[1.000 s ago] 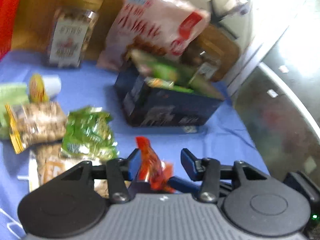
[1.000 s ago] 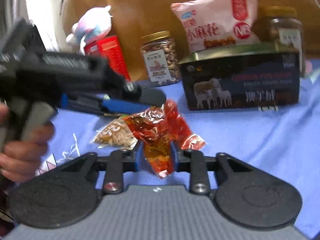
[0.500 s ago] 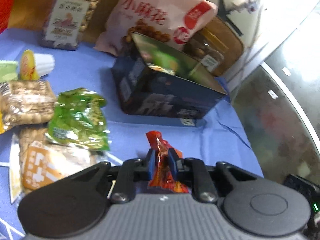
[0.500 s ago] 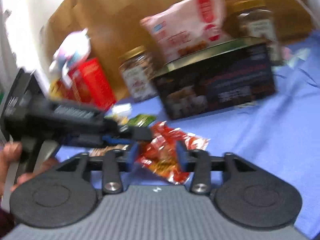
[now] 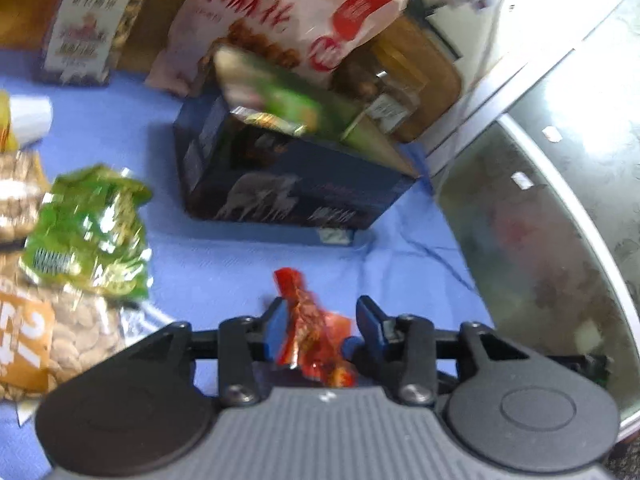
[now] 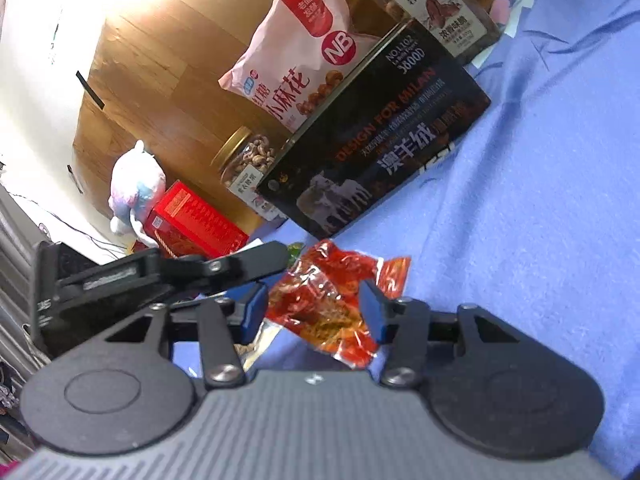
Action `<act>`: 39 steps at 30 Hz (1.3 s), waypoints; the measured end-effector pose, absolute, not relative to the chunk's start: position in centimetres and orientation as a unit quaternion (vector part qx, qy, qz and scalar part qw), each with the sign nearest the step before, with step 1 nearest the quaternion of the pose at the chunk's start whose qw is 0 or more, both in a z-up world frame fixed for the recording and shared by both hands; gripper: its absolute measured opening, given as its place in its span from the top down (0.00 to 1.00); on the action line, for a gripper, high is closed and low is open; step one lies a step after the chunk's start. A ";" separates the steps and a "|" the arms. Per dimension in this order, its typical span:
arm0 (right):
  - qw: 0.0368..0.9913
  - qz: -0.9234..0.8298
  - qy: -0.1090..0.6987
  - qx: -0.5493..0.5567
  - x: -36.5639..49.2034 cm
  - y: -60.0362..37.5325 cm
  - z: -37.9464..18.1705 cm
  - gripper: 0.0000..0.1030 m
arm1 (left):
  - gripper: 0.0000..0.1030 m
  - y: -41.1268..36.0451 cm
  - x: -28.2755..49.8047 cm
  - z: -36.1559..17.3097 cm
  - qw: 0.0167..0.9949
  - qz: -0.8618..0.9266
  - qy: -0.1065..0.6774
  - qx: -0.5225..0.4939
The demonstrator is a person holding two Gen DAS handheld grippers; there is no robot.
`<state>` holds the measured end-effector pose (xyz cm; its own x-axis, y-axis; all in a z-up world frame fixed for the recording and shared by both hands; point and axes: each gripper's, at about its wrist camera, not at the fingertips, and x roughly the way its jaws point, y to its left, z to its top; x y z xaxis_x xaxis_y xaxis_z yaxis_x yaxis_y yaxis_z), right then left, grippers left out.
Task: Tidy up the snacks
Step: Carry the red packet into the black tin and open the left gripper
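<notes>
A red snack packet (image 5: pixel 312 332) sits between the parted fingers of my left gripper (image 5: pixel 322 314), above the blue cloth. In the right wrist view the same packet (image 6: pixel 332 304) lies between the parted fingers of my right gripper (image 6: pixel 314 308), with the left gripper's finger (image 6: pixel 240 264) beside it. Both grippers are open. The dark open box (image 5: pixel 288 184) holding snack bags stands ahead on the cloth; it also shows in the right wrist view (image 6: pixel 384 148).
A green packet (image 5: pixel 88 236), nut packets (image 5: pixel 68 332) and a white cup (image 5: pixel 28 116) lie left. A pink bag (image 5: pixel 288 20) and nut jars (image 5: pixel 96 20) stand behind the box. The table's edge (image 5: pixel 560 216) runs along the right. A red box (image 6: pixel 192 224) and plush toy (image 6: pixel 136 188) stand back left.
My left gripper, shut on the red packet half a second ago, has opened. My right gripper has opened wider and tilted. The packet stays between both.
</notes>
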<state>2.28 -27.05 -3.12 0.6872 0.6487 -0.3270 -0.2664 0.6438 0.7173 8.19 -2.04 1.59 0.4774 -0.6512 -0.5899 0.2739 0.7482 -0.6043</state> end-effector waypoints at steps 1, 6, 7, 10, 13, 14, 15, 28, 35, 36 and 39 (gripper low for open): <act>0.858 0.270 0.292 0.324 2.1 -27.0 -3.1 0.49 | 0.69 -2.2 8.4 1.0 0.827 -0.272 0.440 -0.218; 0.863 0.278 0.294 0.302 1.8 -26.6 -2.9 0.45 | 0.82 -1.8 8.5 0.2 0.827 -0.262 0.443 -0.227; 0.864 0.280 0.293 0.299 1.8 -26.5 -2.9 0.44 | 0.83 -1.7 8.5 0.3 0.825 -0.264 0.443 -0.231; 0.863 0.276 0.285 0.312 1.6 -27.1 -2.9 0.44 | 0.86 -1.4 8.1 0.8 0.827 -0.275 0.431 -0.234; 0.872 0.241 0.252 0.343 0.8 -28.6 -2.9 0.38 | 0.87 -1.0 7.6 1.2 0.829 -0.287 0.418 -0.236; 0.873 0.231 0.245 0.351 0.5 -29.1 -2.9 0.35 | 0.87 -0.8 7.5 1.3 0.828 -0.293 0.414 -0.239; 0.872 0.227 0.243 0.359 0.3 -29.5 -3.0 0.34 | 0.88 -0.7 7.4 1.4 0.827 -0.297 0.411 -0.244; 0.855 0.294 0.287 0.317 0.7 -26.9 -2.5 0.78 | 0.88 1.7 7.4 3.2 0.813 -0.322 0.382 -0.299; 0.895 0.289 0.225 0.255 3.9 -26.0 2.8 0.80 | 0.87 0.7 11.3 7.5 0.855 -0.307 0.340 -0.246; 0.901 0.286 0.215 0.244 4.9 -25.9 3.6 0.80 | 0.86 0.4 12.2 7.9 0.860 -0.300 0.338 -0.238; 0.913 0.270 0.209 0.224 7.8 -25.9 4.6 0.80 | 0.86 -1.1 14.8 9.0 0.877 -0.283 0.331 -0.205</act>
